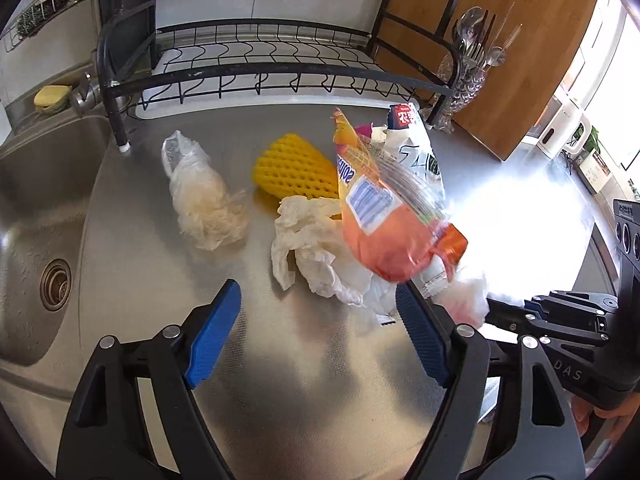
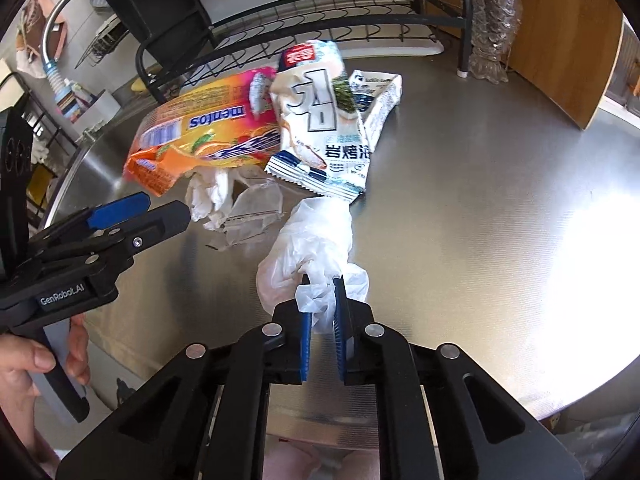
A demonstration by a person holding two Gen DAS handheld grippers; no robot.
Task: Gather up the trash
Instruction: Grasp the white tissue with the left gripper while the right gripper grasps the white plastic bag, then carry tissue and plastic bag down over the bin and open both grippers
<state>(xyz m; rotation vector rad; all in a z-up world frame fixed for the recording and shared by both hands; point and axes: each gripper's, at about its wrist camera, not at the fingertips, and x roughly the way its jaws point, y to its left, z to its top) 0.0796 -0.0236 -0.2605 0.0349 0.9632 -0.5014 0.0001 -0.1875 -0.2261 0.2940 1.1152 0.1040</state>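
My right tongs (image 2: 323, 304) are clamped on a crumpled white plastic bag (image 2: 308, 252) lying on the steel bench (image 2: 480, 208), just in front of the white seaweed packet (image 2: 320, 120). My left tongs (image 1: 318, 336) hang spread wide above the bench, gripping nothing. The orange Mentos bag (image 1: 384, 216) sits tilted atop crumpled white paper (image 1: 316, 256), beside the yellow foam net (image 1: 294, 172) and a clear bag (image 1: 200, 196).

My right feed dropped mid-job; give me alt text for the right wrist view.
The right hand-held gripper is shut on a crumpled white plastic bag on the steel counter. Beyond lie an orange Mentos wrapper and a white seaweed snack packet; the left hand-held gripper is at left.
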